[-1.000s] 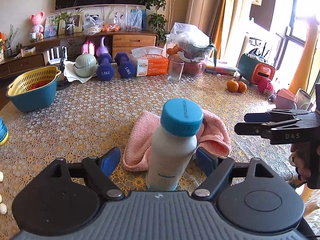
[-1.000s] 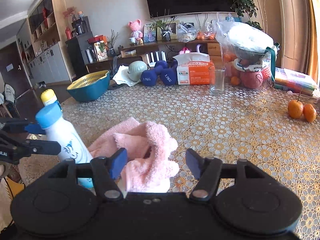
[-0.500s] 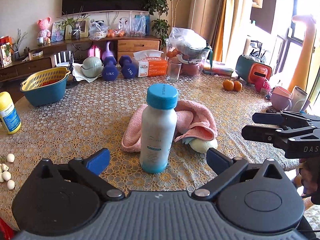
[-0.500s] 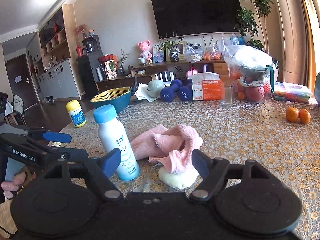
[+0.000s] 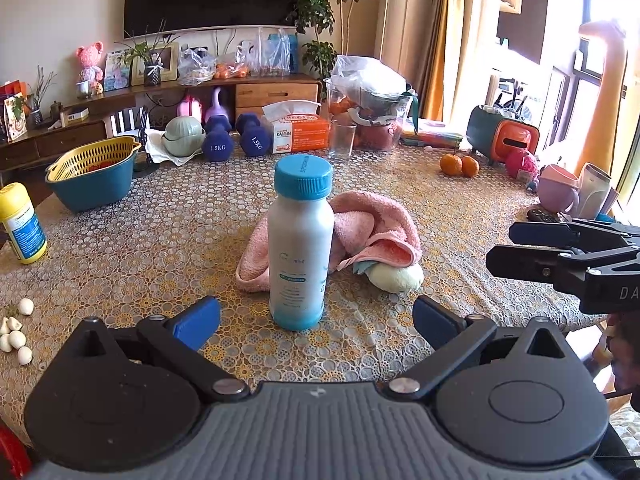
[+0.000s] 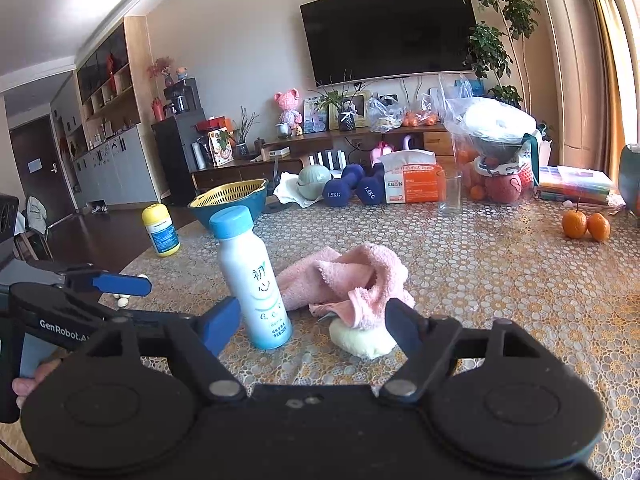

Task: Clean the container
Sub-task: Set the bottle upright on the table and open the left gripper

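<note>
A white bottle (image 5: 300, 246) with a blue cap stands upright on the patterned table, free of both grippers; the right wrist view has the bottle (image 6: 256, 280) left of centre. Behind it lies a crumpled pink towel (image 5: 368, 232) over a pale yellow sponge (image 5: 396, 276); the same towel (image 6: 348, 276) and sponge (image 6: 362, 340) lie to the bottle's right. My left gripper (image 5: 316, 318) is open, drawn back just short of the bottle. My right gripper (image 6: 310, 324) is open too, empty, near the sponge.
A yellow-capped bottle (image 5: 20, 222) stands at the table's left edge beside small white pieces (image 5: 16, 332). A blue basin with a yellow strainer (image 5: 94, 170), dumbbells (image 5: 232, 136), a tissue box (image 5: 300, 130), a glass (image 5: 342, 140) and oranges (image 5: 458, 165) line the far side.
My left gripper let go of the bottle, opened and pulled back. My right gripper released the pink towel and withdrew upward; the sponge now shows under the towel.
</note>
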Tool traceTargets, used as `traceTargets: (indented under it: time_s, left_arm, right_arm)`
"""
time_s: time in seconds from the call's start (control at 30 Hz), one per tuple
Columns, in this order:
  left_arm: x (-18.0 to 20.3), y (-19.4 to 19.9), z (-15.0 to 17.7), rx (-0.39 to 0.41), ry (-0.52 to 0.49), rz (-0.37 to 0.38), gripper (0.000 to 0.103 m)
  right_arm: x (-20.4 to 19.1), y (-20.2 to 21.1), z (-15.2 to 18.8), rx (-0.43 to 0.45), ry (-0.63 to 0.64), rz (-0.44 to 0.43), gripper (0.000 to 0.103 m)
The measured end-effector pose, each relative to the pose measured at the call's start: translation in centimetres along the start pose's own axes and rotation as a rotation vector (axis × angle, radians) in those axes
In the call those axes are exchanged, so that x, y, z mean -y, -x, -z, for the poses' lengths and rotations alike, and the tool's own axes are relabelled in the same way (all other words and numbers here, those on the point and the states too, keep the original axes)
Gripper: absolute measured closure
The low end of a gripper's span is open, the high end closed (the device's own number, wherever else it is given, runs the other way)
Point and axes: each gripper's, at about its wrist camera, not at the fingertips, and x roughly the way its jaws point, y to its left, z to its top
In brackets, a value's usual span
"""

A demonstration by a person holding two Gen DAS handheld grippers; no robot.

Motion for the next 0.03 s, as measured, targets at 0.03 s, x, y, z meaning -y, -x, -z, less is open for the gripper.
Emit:
traceTargets:
  time_s: [0.03]
  left_arm:
    - [-0.09, 0.0, -0.03, -0.001, 0.001, 0.001, 0.0]
  right_arm:
    - [0.02, -0.07, -0.04, -0.002, -0.001, -0.001, 0.024]
